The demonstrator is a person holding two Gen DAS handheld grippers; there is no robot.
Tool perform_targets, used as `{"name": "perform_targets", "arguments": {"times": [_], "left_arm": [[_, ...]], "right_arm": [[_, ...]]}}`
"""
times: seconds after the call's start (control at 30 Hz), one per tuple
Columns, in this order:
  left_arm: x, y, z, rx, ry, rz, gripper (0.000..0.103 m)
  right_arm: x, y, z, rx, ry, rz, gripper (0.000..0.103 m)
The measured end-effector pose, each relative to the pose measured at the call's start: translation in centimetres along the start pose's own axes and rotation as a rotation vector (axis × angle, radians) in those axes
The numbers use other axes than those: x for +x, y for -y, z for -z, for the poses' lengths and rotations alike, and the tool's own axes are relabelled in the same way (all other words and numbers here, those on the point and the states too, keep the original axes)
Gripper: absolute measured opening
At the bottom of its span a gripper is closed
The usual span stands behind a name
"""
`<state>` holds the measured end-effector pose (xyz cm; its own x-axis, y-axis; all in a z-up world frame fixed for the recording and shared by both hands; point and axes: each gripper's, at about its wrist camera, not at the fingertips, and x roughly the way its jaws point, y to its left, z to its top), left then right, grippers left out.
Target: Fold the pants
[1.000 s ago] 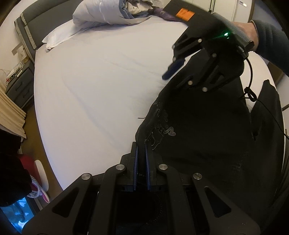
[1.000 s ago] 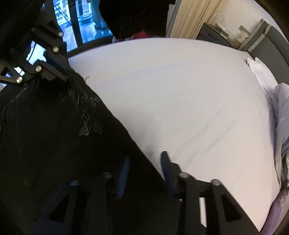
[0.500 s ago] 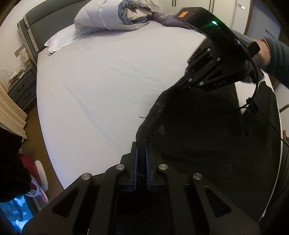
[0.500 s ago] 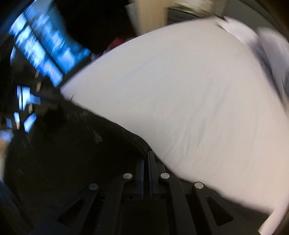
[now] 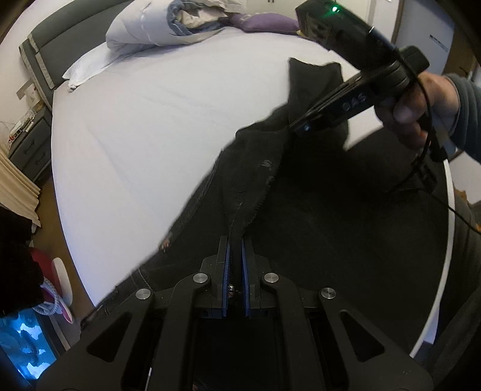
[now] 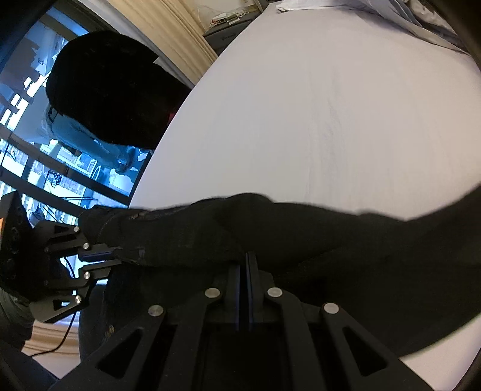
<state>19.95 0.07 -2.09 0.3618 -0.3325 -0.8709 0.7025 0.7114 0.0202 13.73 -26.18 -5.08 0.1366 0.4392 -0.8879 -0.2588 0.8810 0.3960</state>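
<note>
Lifted since a second ago: right gripper (image 5: 296, 126), then open above the cloth, now clamped on the edge of the black pants (image 5: 315, 210) and raised to the upper right of the left wrist frame, a flap of fabric standing up behind it. Left gripper (image 5: 235, 243) clamped on the same edge at bottom centre, blue pads (image 5: 227, 270) pressed on the seam. Fabric stretched in a raised ridge between the two, stitching and a small pale mark visible along it. Rest of the pants spread dark over the lower right of the white bed sheet (image 5: 144, 144). Crumpled duvet (image 5: 156, 27) at upper left of the frame, purple cloth (image 5: 264, 22) beside it, nightstand (image 5: 27, 144) at left edge.

In the right wrist frame, pants (image 6: 270, 234) draped in a band across the middle, right gripper (image 6: 246, 261) shut on them at bottom centre, left gripper (image 6: 117, 255) at lower left.
</note>
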Motion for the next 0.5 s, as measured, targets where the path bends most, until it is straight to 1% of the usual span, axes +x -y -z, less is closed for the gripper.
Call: {"name": "perform_targets", "arguments": {"times": [0.1,0.13,0.27,0.3,0.37,0.4,0.5], "left_arm": [[-0.7,1.8,1.6,0.001,0.001,0.014,0.005],[-0.9,2.6,2.0,0.005,0.000,0.017,0.005],[-1.7,6.2,3.6,0.057,-0.010,0.012,0.005],[-2.0,6.9,3.9,0.071,-0.011,0.011,0.005],[-2.7,9.1,4.9,0.098,-0.010,0.011,0.005],[-2.9,9.6,5.2,0.102,-0.011,0.013,0.005],[-3.4,11.7,6.9,0.114,-0.022,0.022,0.005]], "right_arm": [[-1.1,-0.9,2.7,-0.044,-0.021,0.013,0.005],[-0.9,-1.9,3.8,-0.065,-0.027,0.026,0.005],[-2.1,-3.9,7.4,-0.138,-0.032,0.098,0.005],[-2.7,-3.9,7.7,-0.152,-0.028,0.114,0.004],[-3.1,-5.3,9.5,-0.192,-0.023,0.157,0.005],[-3.0,-6.0,10.2,-0.218,-0.025,0.184,0.004],[-3.3,-7.8,14.2,-0.285,-0.033,0.243,0.004]]}}
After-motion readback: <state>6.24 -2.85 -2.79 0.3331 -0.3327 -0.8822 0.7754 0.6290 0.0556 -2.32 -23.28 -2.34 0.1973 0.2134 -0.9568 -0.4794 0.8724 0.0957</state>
